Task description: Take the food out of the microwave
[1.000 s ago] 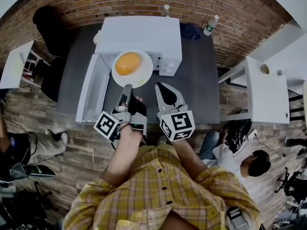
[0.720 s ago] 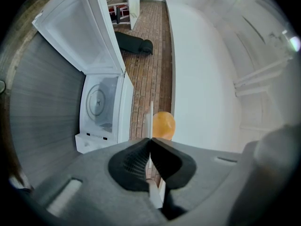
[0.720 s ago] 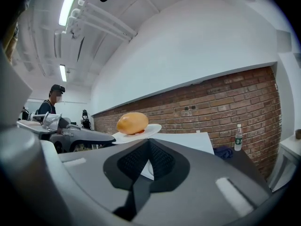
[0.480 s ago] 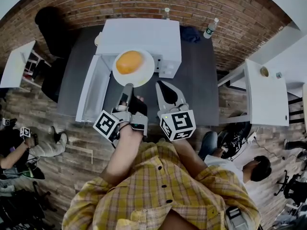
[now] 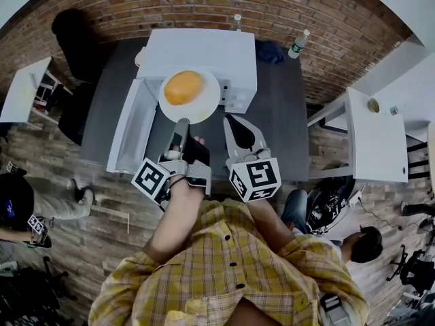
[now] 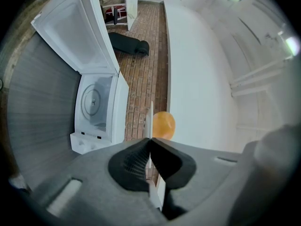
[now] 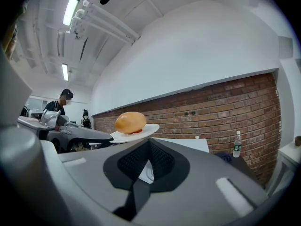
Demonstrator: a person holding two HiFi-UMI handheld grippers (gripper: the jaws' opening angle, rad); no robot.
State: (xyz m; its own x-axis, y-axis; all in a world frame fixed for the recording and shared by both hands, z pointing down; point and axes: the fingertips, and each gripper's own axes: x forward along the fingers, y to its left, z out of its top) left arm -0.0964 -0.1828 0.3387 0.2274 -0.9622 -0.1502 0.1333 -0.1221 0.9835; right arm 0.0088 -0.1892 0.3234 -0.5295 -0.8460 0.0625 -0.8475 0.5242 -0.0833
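Since the left tool (image 5: 181, 123) clamps the plate (image 5: 206, 106) by its rim, the food (image 5: 183, 87) sits clear of the microwave (image 5: 204, 49), over the open door (image 5: 132, 128); the right tool (image 5: 234, 124), jaws together, holds nothing.

Microwave (image 5: 204, 49) at the back of the table (image 5: 279, 128), door (image 5: 132, 131) swung open to its left, plate (image 5: 204, 107) before the opening, food (image 5: 183, 87) on it, left gripper (image 5: 181, 124) on the plate's near rim, right gripper (image 5: 232, 122) just right of it, bottle (image 5: 298, 43) at the table's rear right corner

Dark table (image 5: 280, 124), white microwave (image 5: 199, 49), bottle (image 5: 297, 43), blue cloth (image 5: 270, 49)
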